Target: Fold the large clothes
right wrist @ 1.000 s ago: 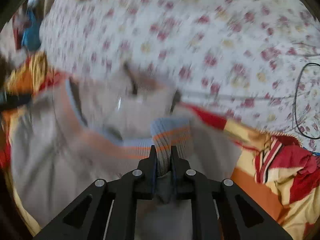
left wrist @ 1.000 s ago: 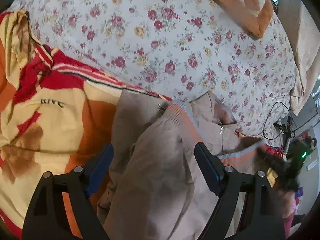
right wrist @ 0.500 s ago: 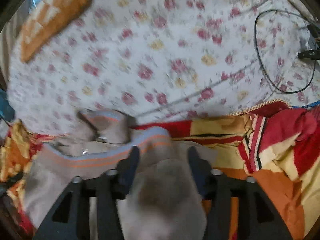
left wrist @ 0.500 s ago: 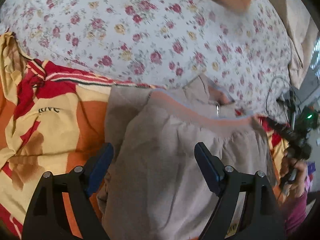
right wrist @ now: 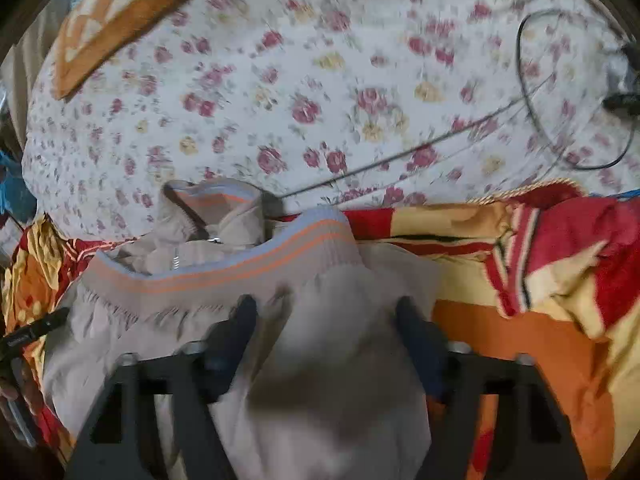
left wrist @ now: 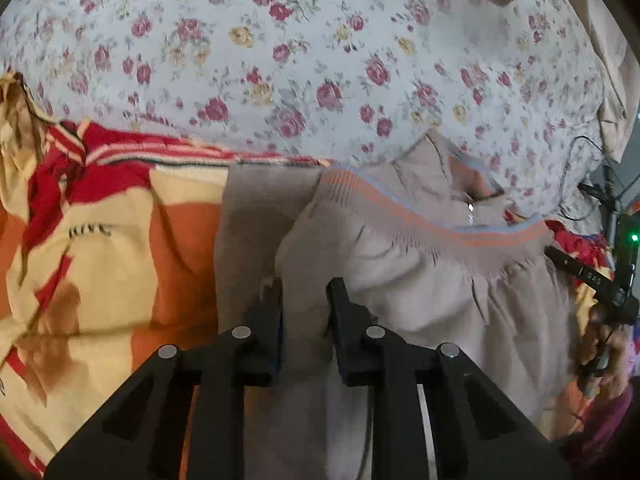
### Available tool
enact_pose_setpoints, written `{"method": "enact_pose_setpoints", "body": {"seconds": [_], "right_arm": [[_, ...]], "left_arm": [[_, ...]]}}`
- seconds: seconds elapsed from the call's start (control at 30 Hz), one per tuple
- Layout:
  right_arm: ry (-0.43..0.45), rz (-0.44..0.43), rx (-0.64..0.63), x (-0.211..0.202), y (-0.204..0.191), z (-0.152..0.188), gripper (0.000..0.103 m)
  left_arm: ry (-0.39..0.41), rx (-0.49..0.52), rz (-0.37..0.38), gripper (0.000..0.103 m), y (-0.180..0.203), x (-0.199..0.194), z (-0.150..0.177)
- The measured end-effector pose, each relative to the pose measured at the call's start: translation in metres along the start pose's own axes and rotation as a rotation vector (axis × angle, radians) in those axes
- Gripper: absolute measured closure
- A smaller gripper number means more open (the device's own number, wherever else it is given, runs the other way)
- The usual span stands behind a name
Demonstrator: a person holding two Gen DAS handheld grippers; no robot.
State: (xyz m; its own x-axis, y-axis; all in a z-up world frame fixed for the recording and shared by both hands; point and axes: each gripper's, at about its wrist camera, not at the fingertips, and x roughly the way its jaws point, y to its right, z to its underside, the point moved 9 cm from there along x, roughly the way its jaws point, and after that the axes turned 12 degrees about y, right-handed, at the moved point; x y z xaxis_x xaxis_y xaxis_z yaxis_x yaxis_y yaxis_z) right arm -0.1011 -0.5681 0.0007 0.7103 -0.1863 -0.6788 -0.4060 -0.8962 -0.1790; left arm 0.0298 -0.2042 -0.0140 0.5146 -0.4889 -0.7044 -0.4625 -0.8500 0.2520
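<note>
A beige zip jacket (left wrist: 400, 280) with an orange and blue striped hem band (left wrist: 420, 220) lies bunched on a red, orange and yellow blanket (left wrist: 100, 240). My left gripper (left wrist: 304, 296) is shut on a fold of the jacket near its left side. In the right wrist view the jacket (right wrist: 320, 340) fills the lower middle, its hem band (right wrist: 224, 268) facing up. My right gripper (right wrist: 324, 312) is open, its jaws wide apart over the jacket cloth, holding nothing. The right gripper also shows at the right edge of the left wrist view (left wrist: 588, 280).
A floral bedsheet (left wrist: 320, 60) covers the bed beyond the blanket. An orange patterned pillow (right wrist: 120, 12) lies at the far end. A black cable (right wrist: 560, 120) loops over the sheet at the right. The blanket (right wrist: 540, 280) is rumpled to the right.
My left gripper closed on a fold of the jacket; it was open before. My right gripper let go of the hem band and opened wide. The hem now lies spread out.
</note>
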Motion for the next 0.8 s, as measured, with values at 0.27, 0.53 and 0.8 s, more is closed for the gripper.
{"method": "enact_pose_setpoints", "body": {"seconds": [0.27, 0.53, 0.8], "right_arm": [[0.16, 0.036, -0.064, -0.005, -0.005, -0.034, 0.095], [0.04, 0.077, -0.08, 0.018, -0.007, -0.008, 0.075], [0.039, -0.028, -0.048, -0.093, 0.012, 0.032, 0.025]], "left_arm": [[0.134, -0.016, -0.019, 0.1, -0.007, -0.013, -0.032], [-0.01, -0.147, -0.05, 0.07, -0.036, 0.017, -0.004], [0.069, -0.081, 0.079, 0.022, -0.024, -0.076, 0.003]]}}
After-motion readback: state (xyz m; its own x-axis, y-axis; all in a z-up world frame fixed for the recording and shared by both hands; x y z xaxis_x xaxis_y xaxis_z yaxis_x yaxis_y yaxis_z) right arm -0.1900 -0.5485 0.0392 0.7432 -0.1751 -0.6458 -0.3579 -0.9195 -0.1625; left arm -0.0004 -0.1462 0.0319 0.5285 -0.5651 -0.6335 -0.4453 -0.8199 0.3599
